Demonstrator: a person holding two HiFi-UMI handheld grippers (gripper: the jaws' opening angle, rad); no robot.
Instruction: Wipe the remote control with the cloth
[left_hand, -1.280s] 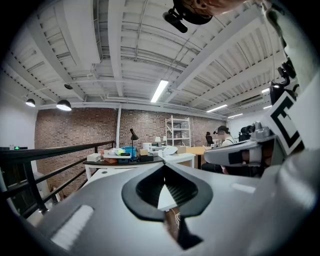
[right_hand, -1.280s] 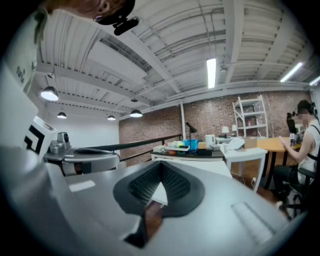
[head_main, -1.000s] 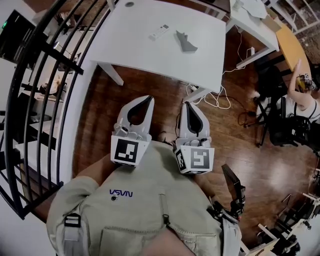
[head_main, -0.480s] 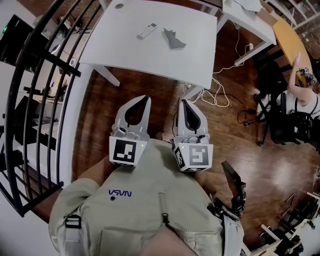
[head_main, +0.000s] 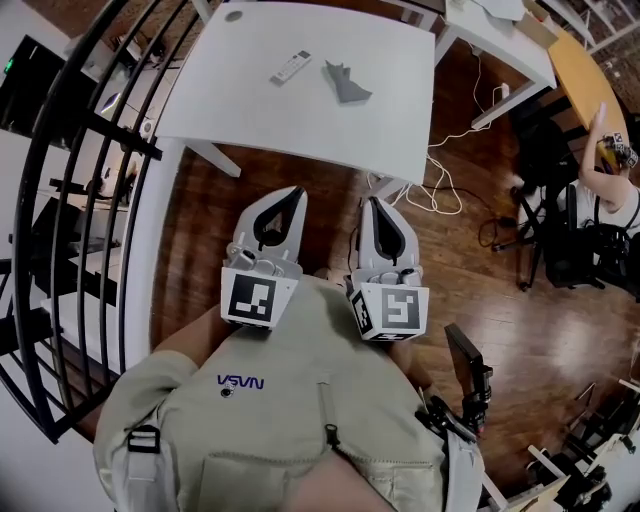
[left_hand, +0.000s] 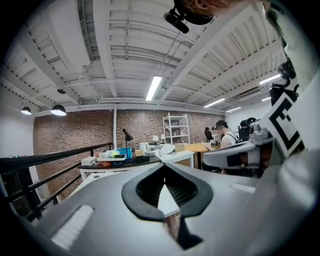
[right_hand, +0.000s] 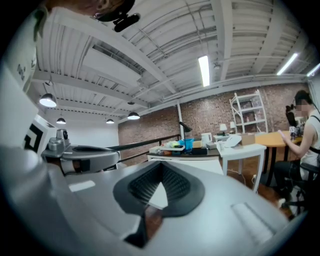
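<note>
A slim white remote control (head_main: 290, 67) and a crumpled grey cloth (head_main: 345, 83) lie toward the far side of the white rectangular table (head_main: 330, 130). The left gripper (head_main: 292, 194) and right gripper (head_main: 372, 205) — both clenched, empty — hang short of its near edge; close in before opening over the cloth.

A dark wooden floor (head_main: 290, 195) is seen beneath a white table (head_main: 390, 100) and is bordered by a black railing (head_main: 90, 170). A brick wall (left_hand: 70, 135) is lit by ceiling strip lights (left_hand: 154, 87).
</note>
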